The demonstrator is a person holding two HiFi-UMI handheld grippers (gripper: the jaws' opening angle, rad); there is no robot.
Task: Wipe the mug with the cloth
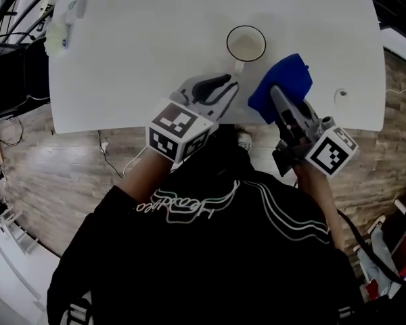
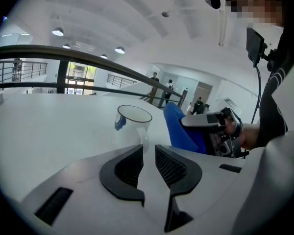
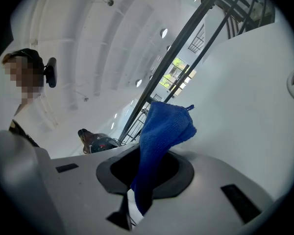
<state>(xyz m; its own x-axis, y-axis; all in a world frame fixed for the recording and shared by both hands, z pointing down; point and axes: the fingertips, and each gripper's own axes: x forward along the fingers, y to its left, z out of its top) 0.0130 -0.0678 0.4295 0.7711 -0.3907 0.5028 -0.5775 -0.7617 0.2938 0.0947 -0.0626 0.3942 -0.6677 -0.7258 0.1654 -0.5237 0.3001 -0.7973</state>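
A white mug (image 1: 245,44) with a dark rim stands upright on the white table (image 1: 135,59), its handle (image 1: 238,65) turned toward me. My left gripper (image 1: 224,87) points at that handle from just short of it. Its jaws stand a narrow gap apart with nothing between them. In the left gripper view the mug (image 2: 133,124) rises right beyond the fingertips (image 2: 137,153). My right gripper (image 1: 279,101) is shut on a blue cloth (image 1: 282,85), held to the right of the mug. The cloth (image 3: 159,146) sticks up from between the jaws and flops over.
A pale green item (image 1: 55,38) lies at the table's far left corner. A small round fitting (image 1: 341,94) sits near the right edge. Cables (image 1: 7,124) trail over the wood floor to the left. A chair (image 1: 392,249) stands at the lower right.
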